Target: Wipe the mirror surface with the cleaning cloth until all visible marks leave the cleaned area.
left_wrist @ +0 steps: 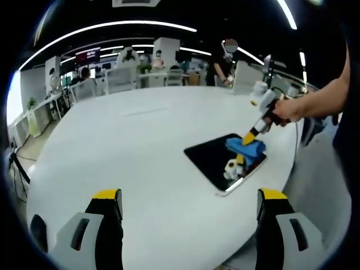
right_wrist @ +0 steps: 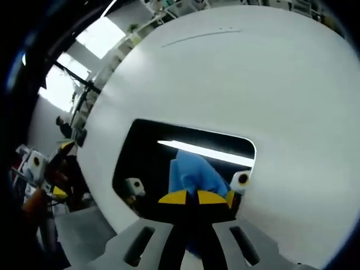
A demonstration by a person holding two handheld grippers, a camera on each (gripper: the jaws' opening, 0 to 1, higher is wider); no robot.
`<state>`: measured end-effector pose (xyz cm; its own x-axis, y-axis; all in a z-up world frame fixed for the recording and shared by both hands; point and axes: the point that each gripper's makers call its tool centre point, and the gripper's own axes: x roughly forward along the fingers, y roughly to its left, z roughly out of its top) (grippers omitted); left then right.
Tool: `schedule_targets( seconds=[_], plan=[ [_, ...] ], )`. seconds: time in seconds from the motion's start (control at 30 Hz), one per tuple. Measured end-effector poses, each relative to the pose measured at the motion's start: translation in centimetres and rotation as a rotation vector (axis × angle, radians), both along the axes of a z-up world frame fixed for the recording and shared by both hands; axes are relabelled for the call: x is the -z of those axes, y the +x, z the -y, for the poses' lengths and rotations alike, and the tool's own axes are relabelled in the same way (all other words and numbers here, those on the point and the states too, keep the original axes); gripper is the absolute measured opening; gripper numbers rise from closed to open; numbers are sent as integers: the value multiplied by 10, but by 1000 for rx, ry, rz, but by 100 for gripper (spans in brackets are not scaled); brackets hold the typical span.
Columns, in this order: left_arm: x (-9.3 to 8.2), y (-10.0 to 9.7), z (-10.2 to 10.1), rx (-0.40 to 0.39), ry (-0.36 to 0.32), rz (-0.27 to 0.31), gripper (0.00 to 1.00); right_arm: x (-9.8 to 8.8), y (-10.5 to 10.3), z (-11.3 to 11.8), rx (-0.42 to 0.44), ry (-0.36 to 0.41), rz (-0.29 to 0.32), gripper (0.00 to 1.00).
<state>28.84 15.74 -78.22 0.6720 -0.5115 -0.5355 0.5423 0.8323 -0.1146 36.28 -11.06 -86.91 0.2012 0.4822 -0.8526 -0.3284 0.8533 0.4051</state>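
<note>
Stood in a large open-plan office under a dark ceiling (left_wrist: 225, 11) crossed by long curved light strips (left_wrist: 112, 25). Centred on a broad white round table (left_wrist: 129, 146), its bare top matte and pale. Backed by rows of white desks and chairs (left_wrist: 121, 79) at the far side, with a white pillar (left_wrist: 166, 50) and a dark wall screen (left_wrist: 88, 55) behind them. Lit brightly from windows (right_wrist: 101, 36) along one edge. Floored in grey (left_wrist: 315, 185) beyond the table's rim.
</note>
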Motion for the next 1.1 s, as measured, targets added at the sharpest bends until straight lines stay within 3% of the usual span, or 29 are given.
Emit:
schedule_targets(
  seconds=[0.43,0.67,0.87,1.1],
  plan=[
    [0,1,3,2,1,-1,100,1,-1,27,28,-16,-8,0],
    [2,-6,6,12,10,-29,100,0,-3,40,65,-29,-23,0],
    [2,0,10,31,15,-25,100,2,-3,38,28,-58,1,0],
    [7,9,16,47,26,-16,100,1,-4,40,27,-28,-13,0]
  ],
)
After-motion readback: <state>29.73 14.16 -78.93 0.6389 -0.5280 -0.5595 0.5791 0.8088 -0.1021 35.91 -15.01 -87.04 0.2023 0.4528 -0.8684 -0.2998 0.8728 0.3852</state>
